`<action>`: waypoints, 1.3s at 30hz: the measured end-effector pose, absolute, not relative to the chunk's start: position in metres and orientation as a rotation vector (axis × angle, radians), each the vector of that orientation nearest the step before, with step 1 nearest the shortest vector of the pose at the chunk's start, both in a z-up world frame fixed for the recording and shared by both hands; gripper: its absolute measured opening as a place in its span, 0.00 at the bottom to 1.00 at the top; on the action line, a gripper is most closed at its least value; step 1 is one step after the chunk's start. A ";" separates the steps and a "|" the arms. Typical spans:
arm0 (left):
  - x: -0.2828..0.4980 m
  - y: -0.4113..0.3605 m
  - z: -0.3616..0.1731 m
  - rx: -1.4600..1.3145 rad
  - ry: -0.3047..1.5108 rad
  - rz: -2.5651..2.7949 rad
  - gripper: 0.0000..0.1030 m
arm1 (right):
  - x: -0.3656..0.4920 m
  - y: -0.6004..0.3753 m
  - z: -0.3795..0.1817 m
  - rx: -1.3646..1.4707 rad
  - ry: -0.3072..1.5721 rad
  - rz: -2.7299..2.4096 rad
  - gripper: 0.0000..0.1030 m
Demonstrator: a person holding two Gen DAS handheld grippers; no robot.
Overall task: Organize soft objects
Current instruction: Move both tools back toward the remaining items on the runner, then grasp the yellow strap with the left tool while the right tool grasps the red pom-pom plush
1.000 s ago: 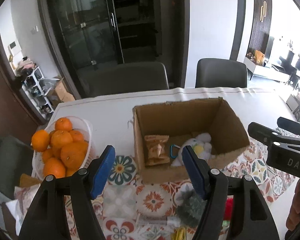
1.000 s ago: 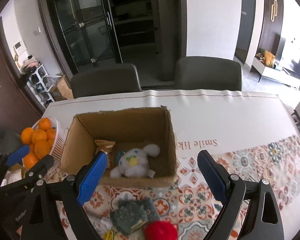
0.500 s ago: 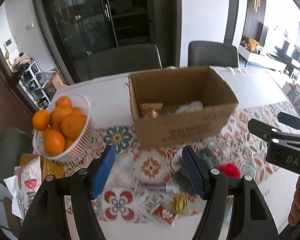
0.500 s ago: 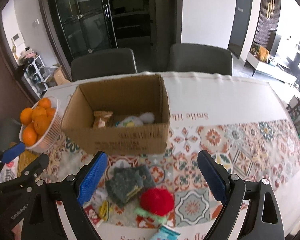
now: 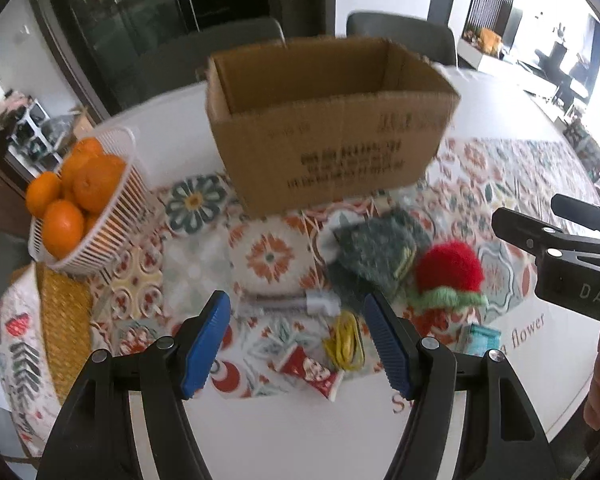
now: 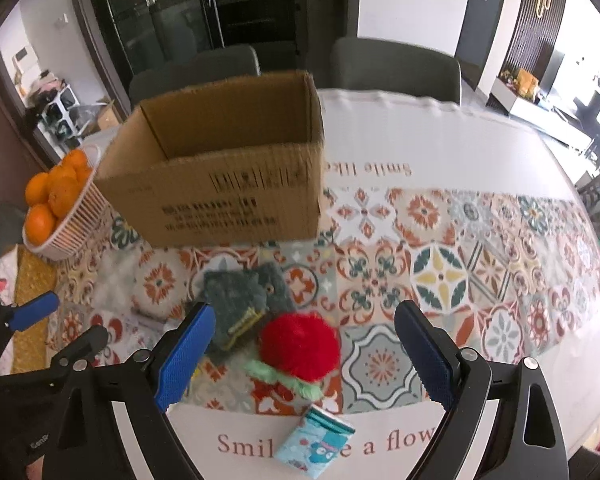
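An open cardboard box (image 5: 332, 128) (image 6: 224, 168) stands on the patterned tablecloth; its contents are hidden from here. In front of it lie a dark green fuzzy piece (image 5: 376, 252) (image 6: 240, 300) and a red pompom with a green knitted base (image 5: 448, 272) (image 6: 300, 346). My left gripper (image 5: 300, 344) is open and empty above a yellow band (image 5: 344, 340) and a red packet (image 5: 308, 370). My right gripper (image 6: 304, 356) is open and empty, its jaws on either side of the red pompom, above it.
A white basket of oranges (image 5: 84, 204) (image 6: 56, 204) stands left of the box. A small blue packet (image 6: 316, 442) lies at the near table edge. A tube (image 5: 288, 304) lies by the green piece. Grey chairs (image 6: 396, 68) stand behind the table.
Both grippers have pulled back from over the box and dropped lower toward the near edge. The box's inside is now out of sight and the loose items have come into view.
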State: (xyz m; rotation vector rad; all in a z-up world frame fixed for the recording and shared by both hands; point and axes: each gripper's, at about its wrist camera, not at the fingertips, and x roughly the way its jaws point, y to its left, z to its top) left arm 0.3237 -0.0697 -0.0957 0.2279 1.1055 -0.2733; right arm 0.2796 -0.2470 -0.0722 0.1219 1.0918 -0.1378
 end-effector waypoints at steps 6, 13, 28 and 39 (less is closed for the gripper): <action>0.325 -0.077 -0.124 0.227 1.203 -0.304 0.67 | 0.279 -0.255 -0.098 0.157 1.157 -0.140 0.90; 0.329 -0.086 -0.152 0.222 1.298 -0.334 0.67 | 0.282 -0.262 -0.127 0.200 1.228 -0.130 0.90; 0.345 -0.097 -0.207 0.160 1.477 -0.351 0.61 | 0.295 -0.271 -0.180 0.307 1.352 -0.098 0.89; 0.351 -0.101 -0.237 0.105 1.563 -0.297 0.49 | 0.305 -0.271 -0.203 0.340 1.414 -0.081 0.81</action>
